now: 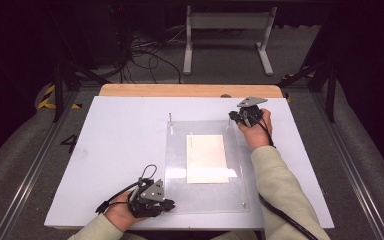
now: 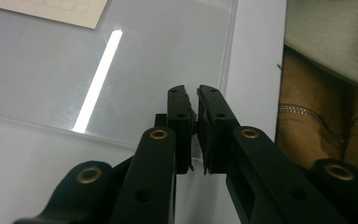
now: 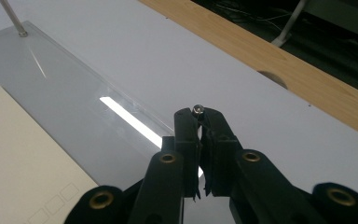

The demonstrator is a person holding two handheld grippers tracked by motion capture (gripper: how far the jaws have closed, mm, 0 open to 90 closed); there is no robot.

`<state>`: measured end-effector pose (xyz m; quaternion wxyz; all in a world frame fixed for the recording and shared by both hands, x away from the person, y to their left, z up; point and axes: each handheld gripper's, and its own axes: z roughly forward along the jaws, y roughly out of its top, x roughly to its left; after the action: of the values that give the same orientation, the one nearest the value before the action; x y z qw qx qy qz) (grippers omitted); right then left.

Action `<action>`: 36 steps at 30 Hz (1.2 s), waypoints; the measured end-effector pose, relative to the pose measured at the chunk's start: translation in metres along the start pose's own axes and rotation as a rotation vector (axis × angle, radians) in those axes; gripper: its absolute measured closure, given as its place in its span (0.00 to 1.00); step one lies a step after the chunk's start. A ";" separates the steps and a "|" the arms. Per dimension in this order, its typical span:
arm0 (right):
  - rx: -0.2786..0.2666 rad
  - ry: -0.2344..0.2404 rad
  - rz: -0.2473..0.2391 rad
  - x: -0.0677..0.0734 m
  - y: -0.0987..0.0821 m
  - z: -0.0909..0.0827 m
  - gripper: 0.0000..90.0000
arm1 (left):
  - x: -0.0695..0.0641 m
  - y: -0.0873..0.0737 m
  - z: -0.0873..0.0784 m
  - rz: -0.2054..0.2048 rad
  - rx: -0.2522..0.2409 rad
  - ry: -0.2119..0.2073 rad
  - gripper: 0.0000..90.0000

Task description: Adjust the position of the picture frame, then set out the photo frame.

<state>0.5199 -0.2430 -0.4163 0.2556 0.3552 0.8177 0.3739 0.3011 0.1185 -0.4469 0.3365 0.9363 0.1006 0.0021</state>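
At the clear acrylic sheet's point(image 1: 205, 192) far corner, the right gripper point(image 3: 199, 113) clamps a slippery steel pin point(image 3: 198, 110); the left gripper point(image 2: 192, 93) is closed, empty.

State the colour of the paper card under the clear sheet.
Cream rectangular paper card; clearest in the high view.

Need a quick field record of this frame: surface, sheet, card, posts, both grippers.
surface: white board on a wooden table
sheet: clear acrylic sheet, flat on the board
card: cream card lying within the sheet
far-left post: metal pin, upright at the sheet corner
left gripper: shut, at the sheet's near-left corner
right gripper: shut on small metal post at the far-right corner
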 end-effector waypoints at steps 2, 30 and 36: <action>-0.002 0.011 0.006 0.001 -0.003 -0.005 0.94 | -0.002 -0.002 -0.002 0.008 0.006 -0.010 0.93; -0.170 0.009 0.104 -0.003 -0.027 -0.038 0.64 | 0.024 -0.024 -0.041 -0.174 -0.327 0.068 0.57; -0.193 0.027 0.125 0.001 -0.027 -0.032 0.63 | 0.033 -0.034 -0.052 -0.236 -0.391 0.192 0.51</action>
<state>0.4866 -0.2689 -0.4192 0.2536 0.3741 0.7576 0.4708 0.3229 0.1834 -0.4299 0.4979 0.8307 0.2385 0.0713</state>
